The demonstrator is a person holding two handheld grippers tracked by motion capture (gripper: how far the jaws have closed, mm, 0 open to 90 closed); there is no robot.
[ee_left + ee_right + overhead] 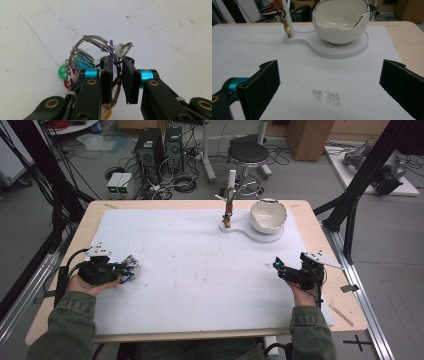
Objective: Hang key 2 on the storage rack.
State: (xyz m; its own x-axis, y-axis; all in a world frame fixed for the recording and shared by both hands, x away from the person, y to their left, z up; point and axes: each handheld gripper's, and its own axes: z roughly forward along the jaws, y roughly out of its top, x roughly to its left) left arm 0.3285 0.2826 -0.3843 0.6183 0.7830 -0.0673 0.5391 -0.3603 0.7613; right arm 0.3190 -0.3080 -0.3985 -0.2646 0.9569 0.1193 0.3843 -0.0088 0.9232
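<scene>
Keyring bunch [100, 60] is pinched at a silver wire loop, green, teal, red and purple rings dangling off it, over the white mat's left edge

High view overhead, facing fwd and down on table [200, 270], left gripper view close, angled down at mat, right gripper view low, level, shares bowl [340, 21] w/ high view [268, 216]

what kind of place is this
Probably a robotics lab or workshop: computer towers and tangled cables sit on the floor beyond the table, cardboard boxes stand at the back, and a black metal frame surrounds the workspace.
</scene>
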